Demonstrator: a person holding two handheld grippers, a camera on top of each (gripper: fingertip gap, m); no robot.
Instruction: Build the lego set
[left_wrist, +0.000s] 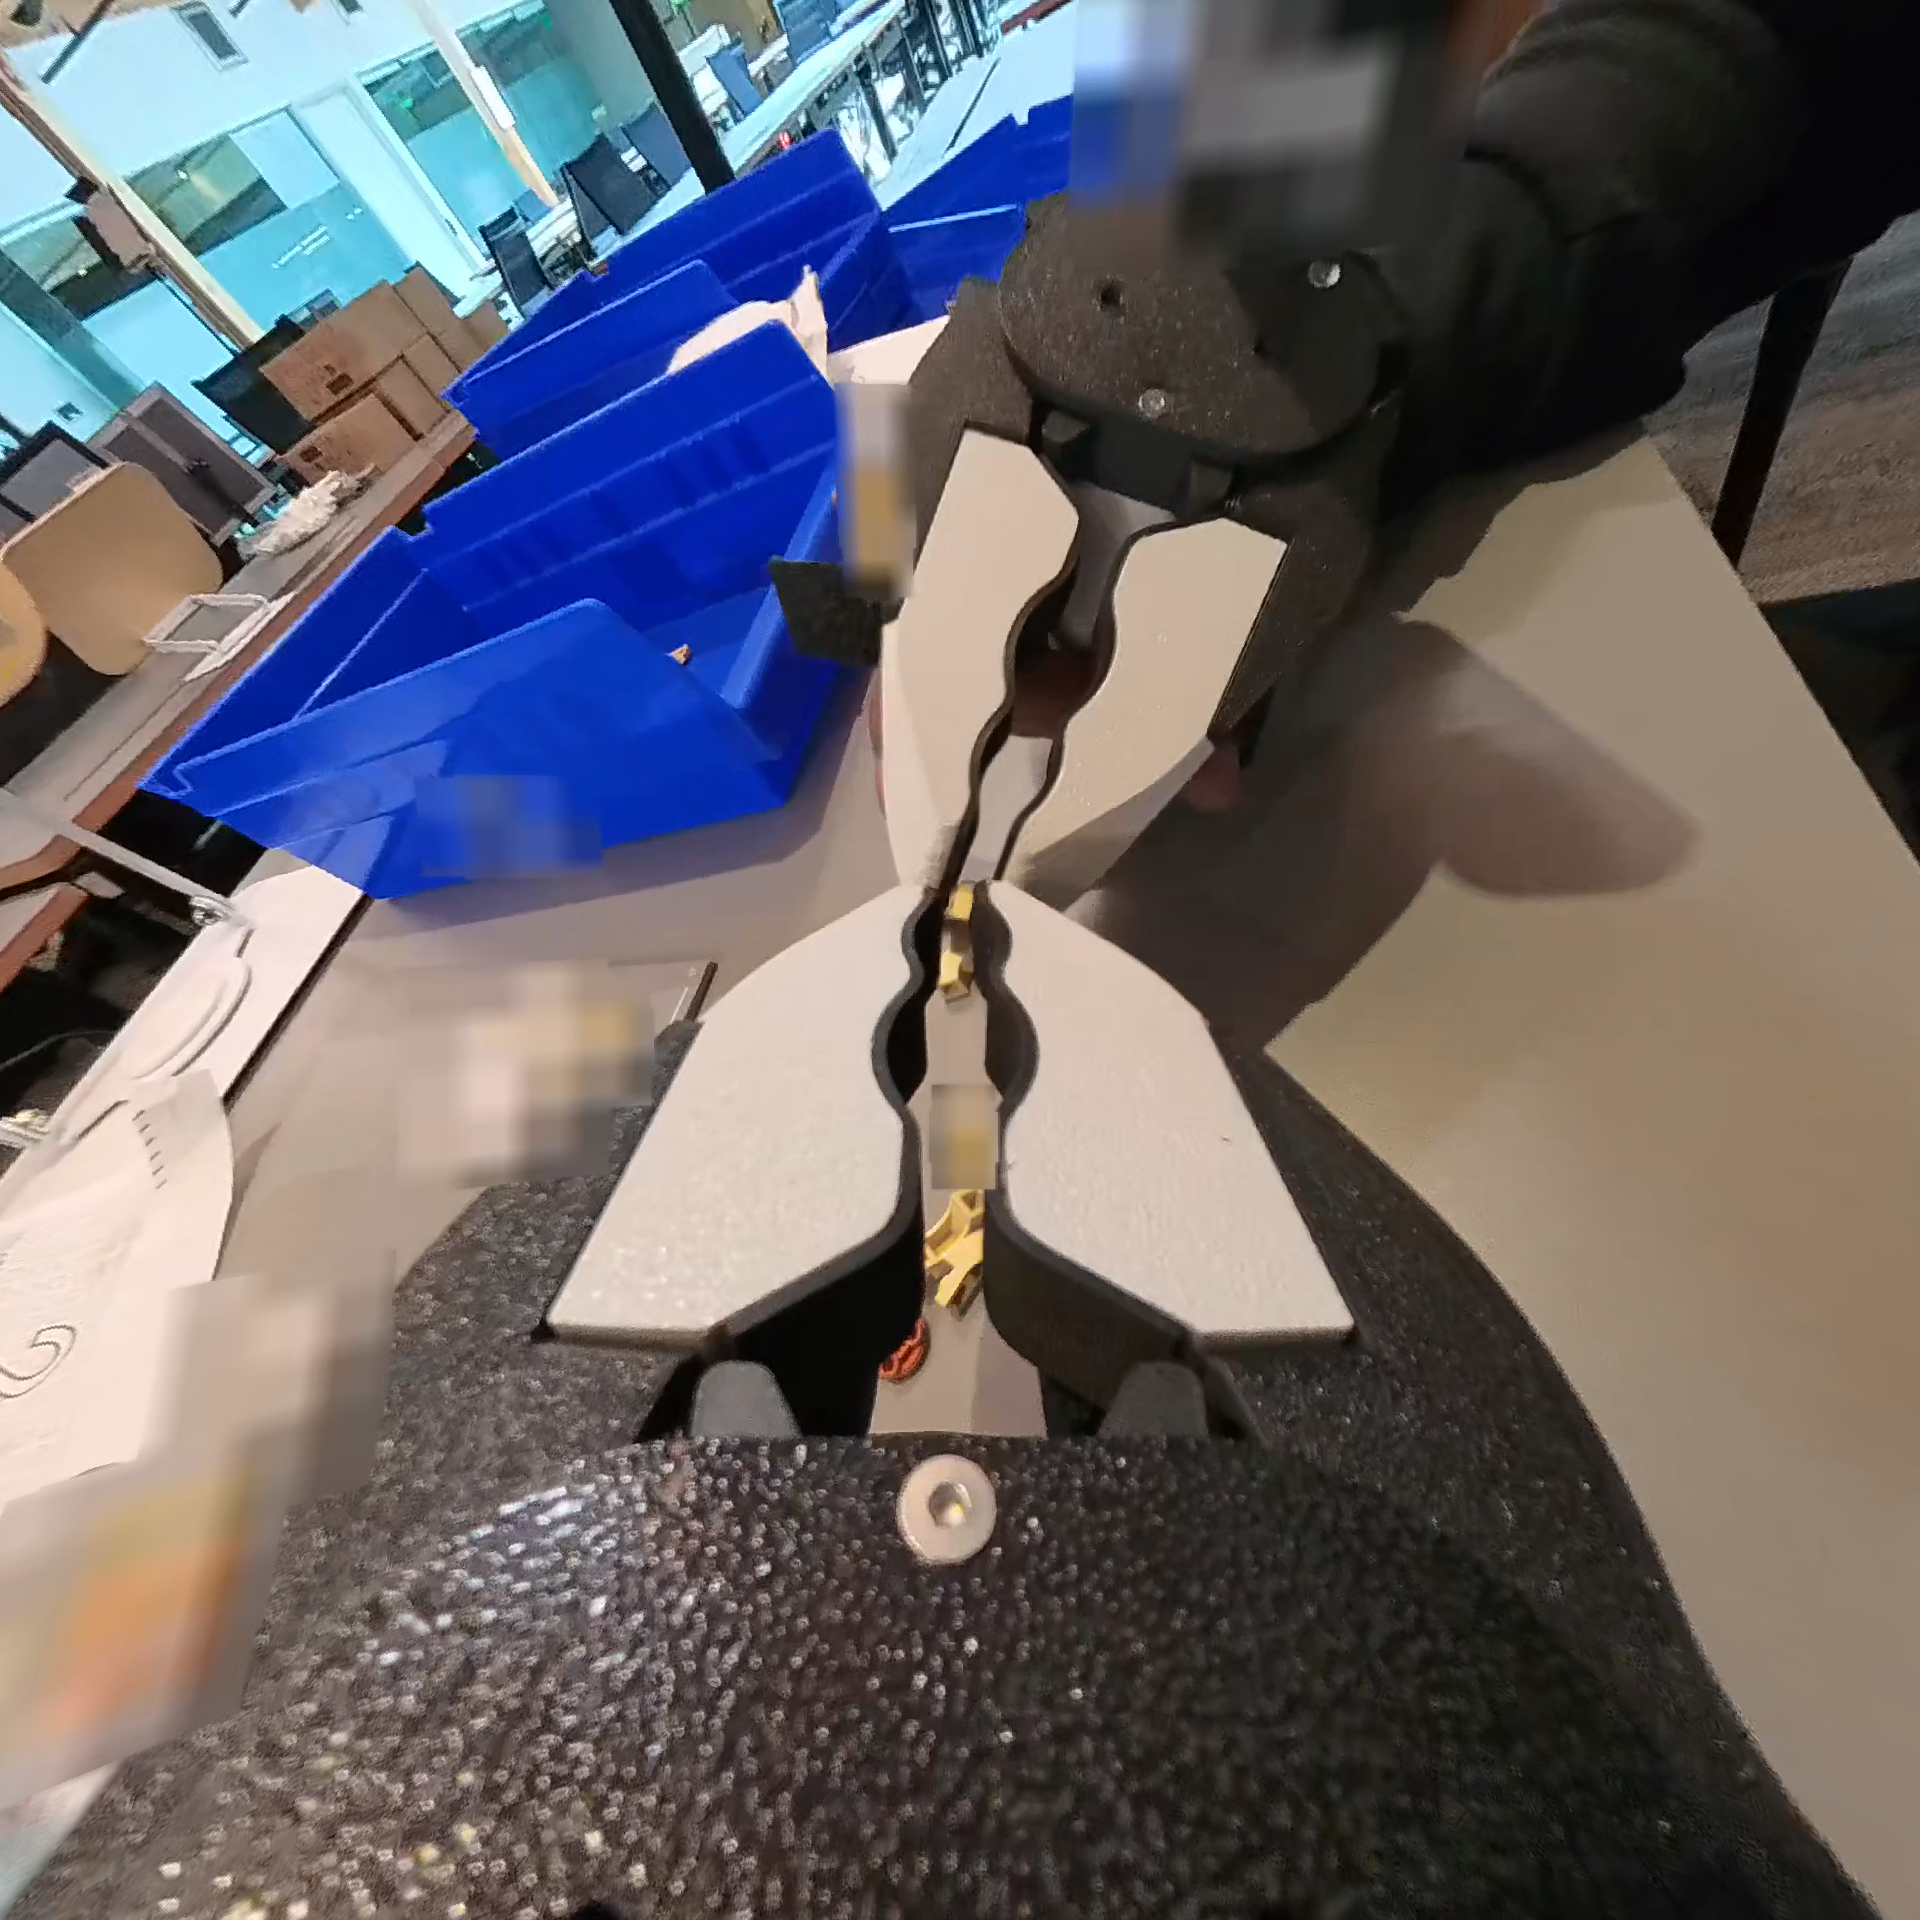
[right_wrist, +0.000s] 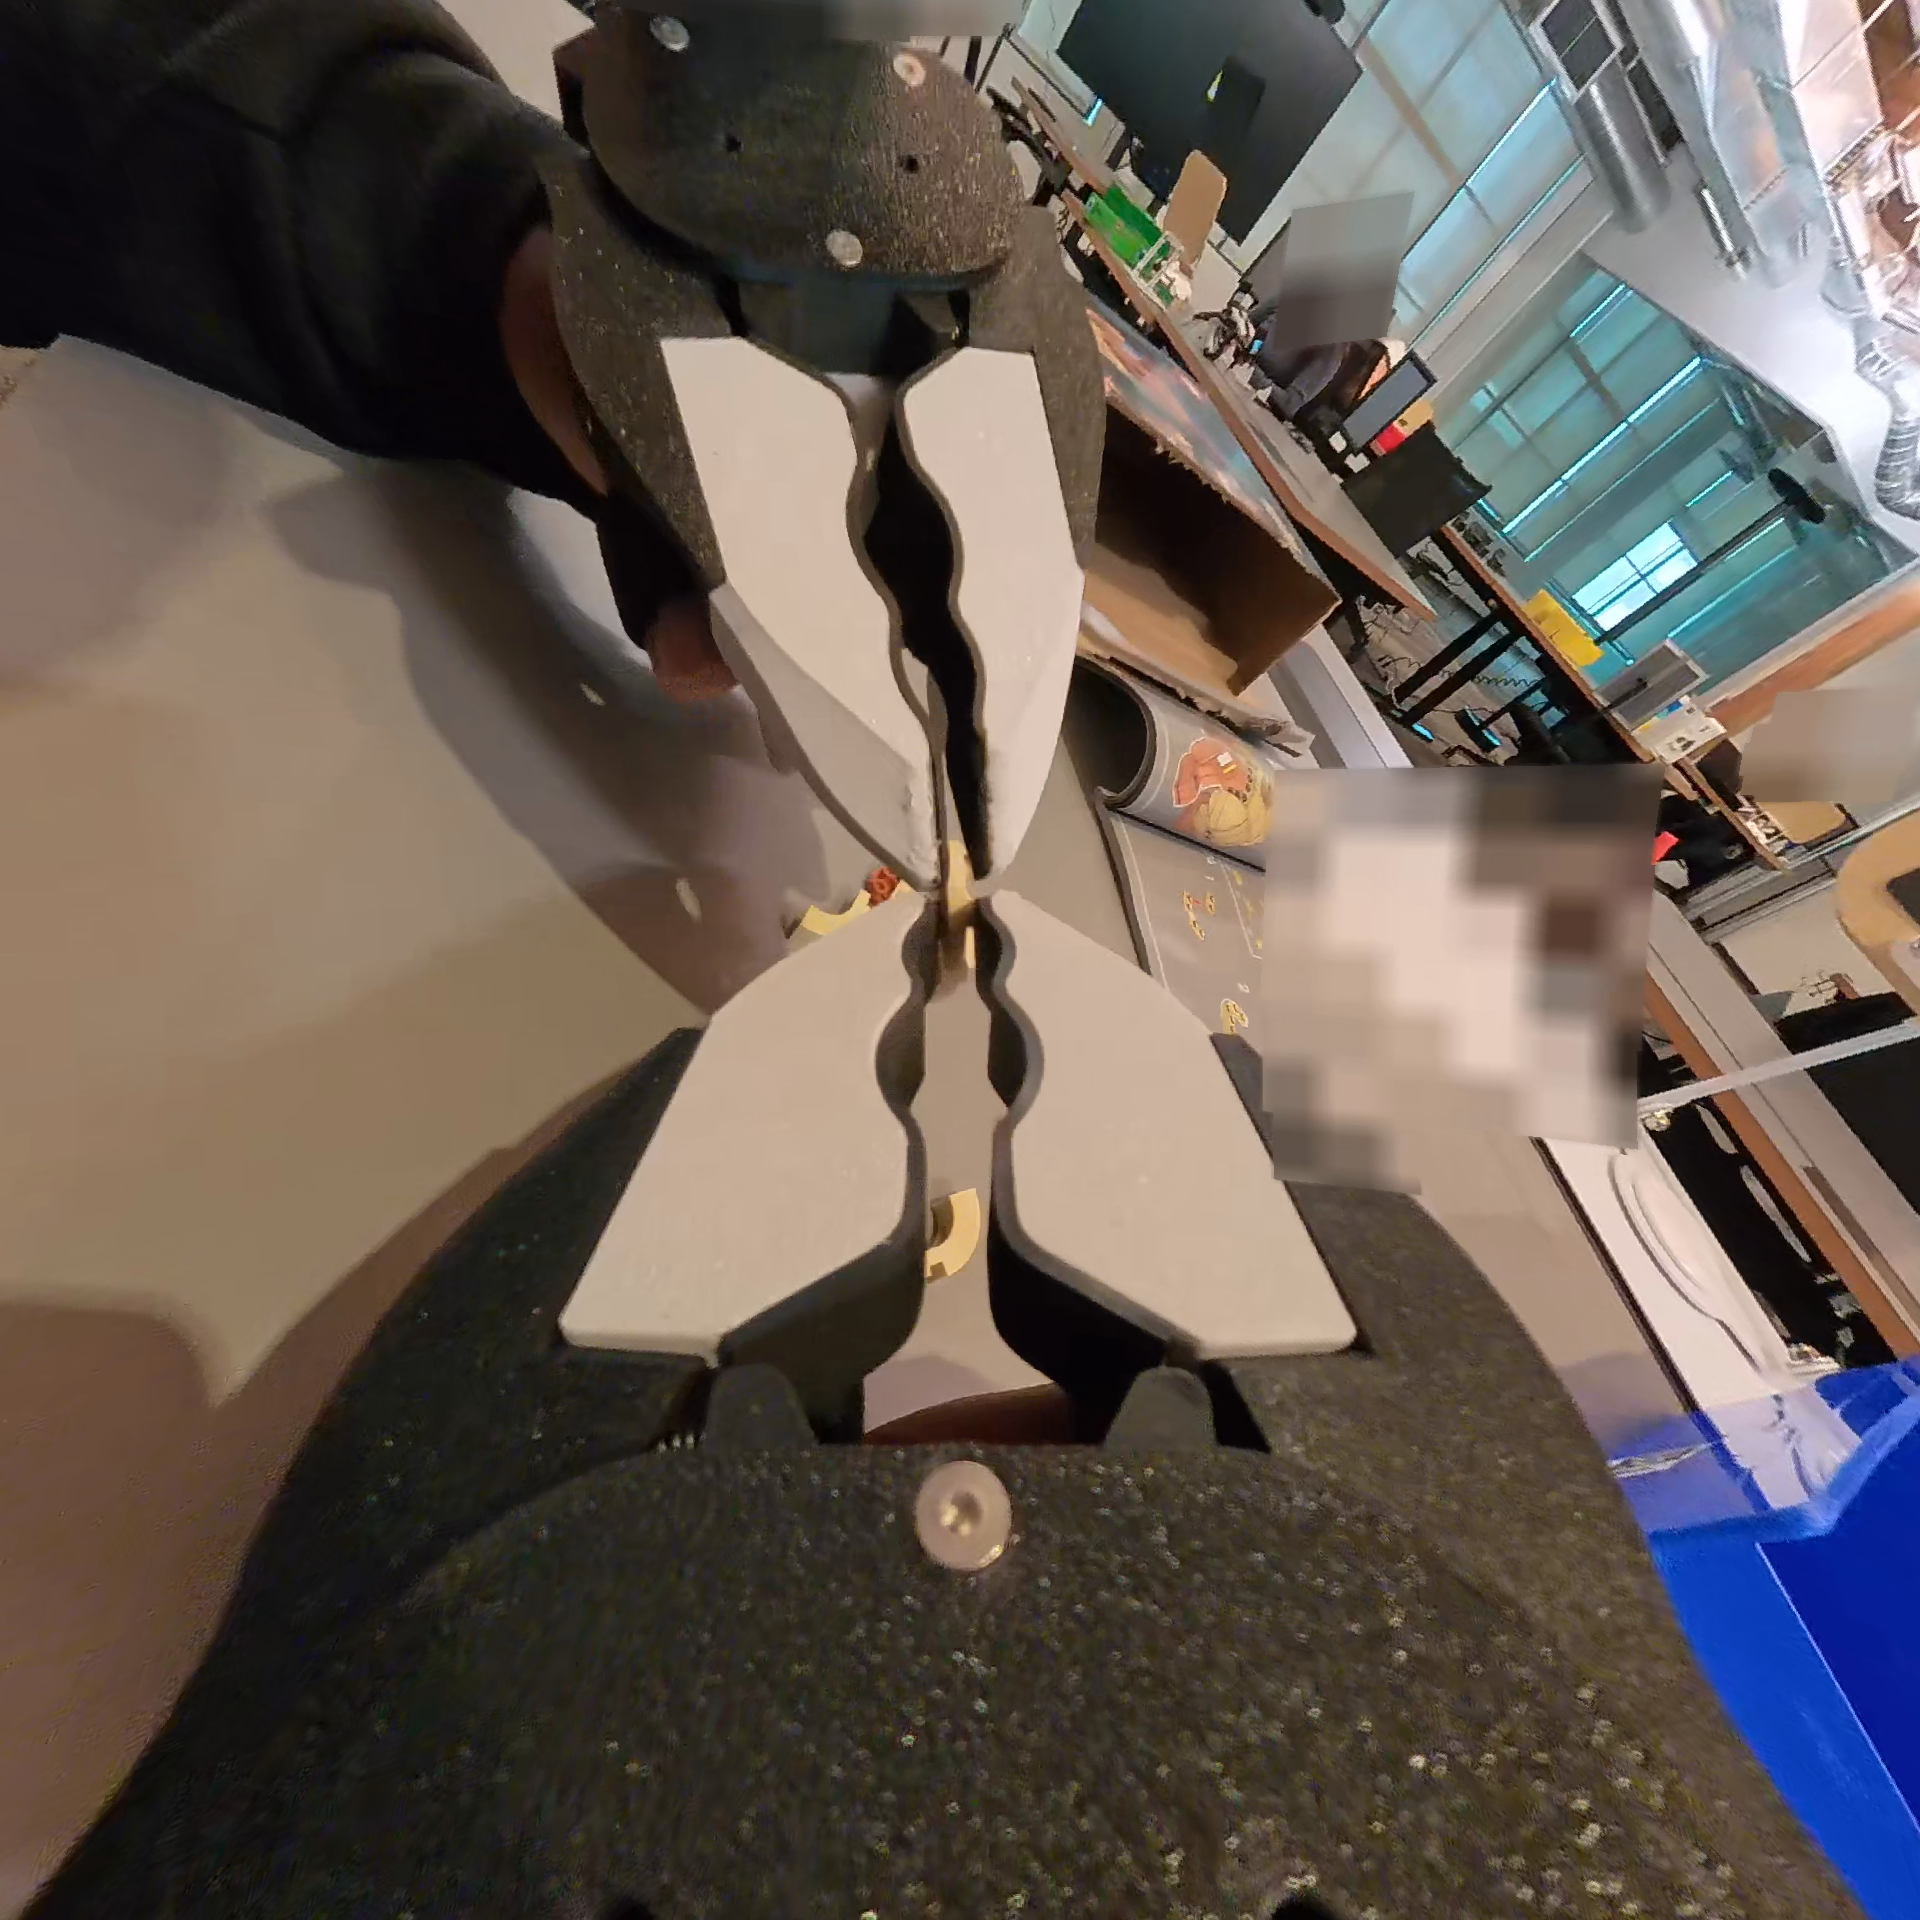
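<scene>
Both grippers are meeting tip to tip above the pale tabletop (left_wrist: 1558, 1039), sharing one small yellow plastic piece (left_wrist: 958, 940). Left gripper (left_wrist: 961, 914) is pinching it: jaws nearly together, pads pressing its sides. Right gripper (right_wrist: 956, 920) is also closing narrowly on the same yellow piece from the opposite side; contact of its pads looks likely but the tips are crowding each other, so hard to be sure which holds more.

Handling, as a judgement: the piece looks rigid, light, smooth moulded plastic, likely slippery and easy to twist out of a shallow pinch. Best hold seems to be across its flat sides, deeper than the very tips.

Count: two grippers, one shared yellow piece. At least two more yellow parts (left_wrist: 951, 1262) are lying loose on the tabletop beneath the left gripper, one small orange part (left_wrist: 902, 1356) beside them. Several blue bins (left_wrist: 582, 582) are standing to the left, at least three; one tiny tan bit inside the nearest. One rolled grey mat (right_wrist: 1195, 769) is sitting beyond the right gripper.
</scene>
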